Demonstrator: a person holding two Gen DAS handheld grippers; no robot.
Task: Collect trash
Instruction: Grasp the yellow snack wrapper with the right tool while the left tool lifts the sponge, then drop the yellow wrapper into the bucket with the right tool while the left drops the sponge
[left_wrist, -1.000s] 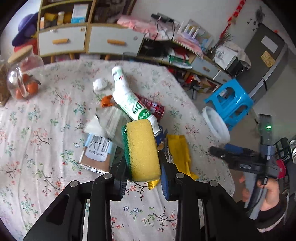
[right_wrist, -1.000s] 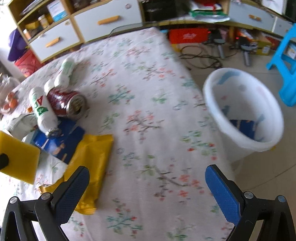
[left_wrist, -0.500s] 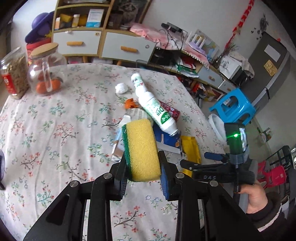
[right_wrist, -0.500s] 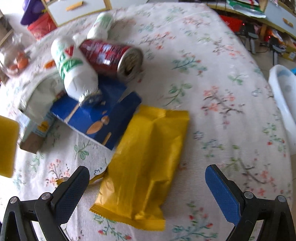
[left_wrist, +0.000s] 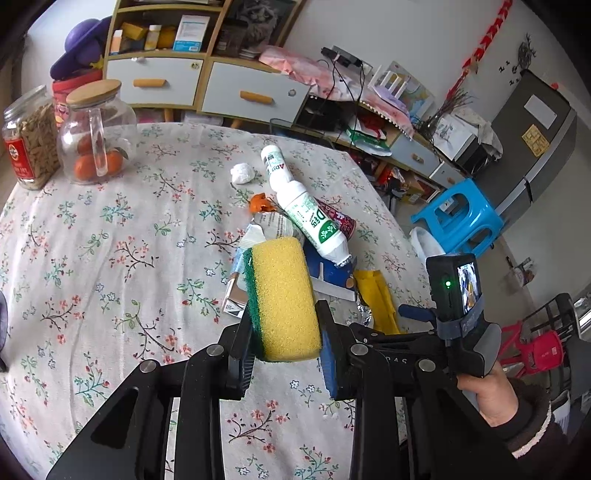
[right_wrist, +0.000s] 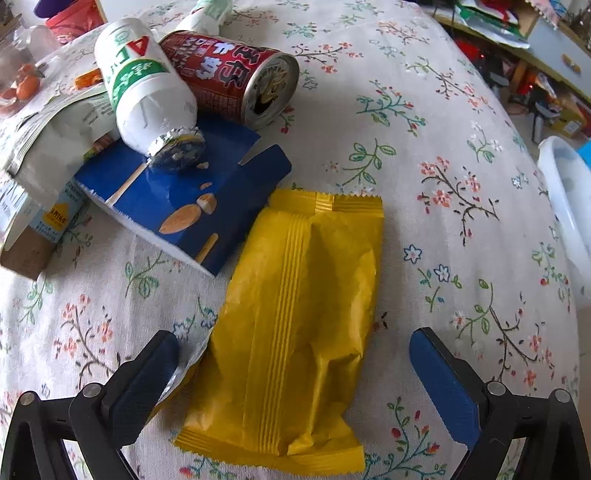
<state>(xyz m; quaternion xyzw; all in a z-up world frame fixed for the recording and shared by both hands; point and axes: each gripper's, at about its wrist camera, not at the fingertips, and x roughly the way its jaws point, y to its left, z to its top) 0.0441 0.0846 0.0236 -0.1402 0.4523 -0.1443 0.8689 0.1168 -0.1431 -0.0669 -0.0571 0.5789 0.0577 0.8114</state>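
The yellow wrapper (right_wrist: 299, 325) lies in the middle of the frame between the wide-open right gripper (right_wrist: 291, 369). The left gripper (left_wrist: 286, 350) squeezes a sponge (left_wrist: 282, 299).

Black handheld tools with blue pads

The left tool (left_wrist: 288, 354) and right tool (right_wrist: 291, 373) have black arms with silver screws and ribbed blue pads (right_wrist: 441, 380); a hand (left_wrist: 491, 397) in a dark sleeve with a pale cuff shows, below a green light.
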